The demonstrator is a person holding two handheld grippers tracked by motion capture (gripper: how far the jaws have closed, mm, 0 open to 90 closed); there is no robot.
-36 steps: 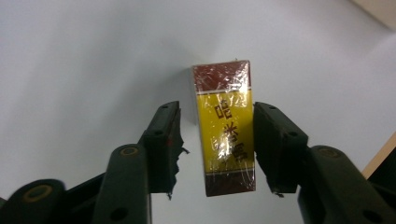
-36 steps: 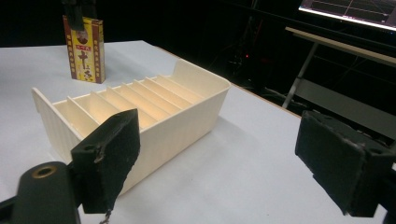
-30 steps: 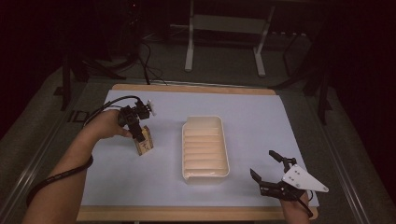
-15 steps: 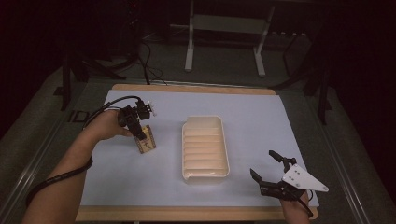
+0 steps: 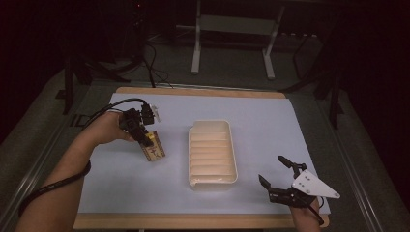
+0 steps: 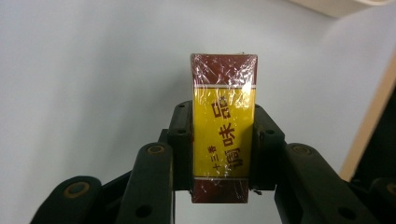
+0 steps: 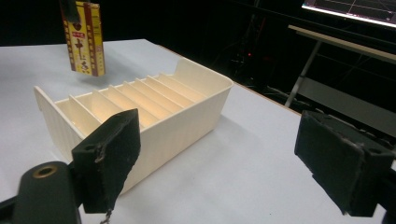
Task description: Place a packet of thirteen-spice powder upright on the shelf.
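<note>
The right tool [image 5: 282, 180] rests at the near right corner of the white-covered desk [image 5: 270, 125] with its jaws spread wide and nothing between them. Next out, the cream plastic tray with narrow ribbed slots [image 5: 212, 154] sits mid-desk. To its left the left tool [image 5: 145, 137] clamps the yellow-and-maroon film-wrapped packet [image 6: 223, 126] by its narrow sides (apparently clear of the desk); keep it upright and squared to a slot before lowering.

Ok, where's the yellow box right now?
The box is clamped in the left gripper, left of the cream tray in the high view and apparently lifted off the white mat.
</note>
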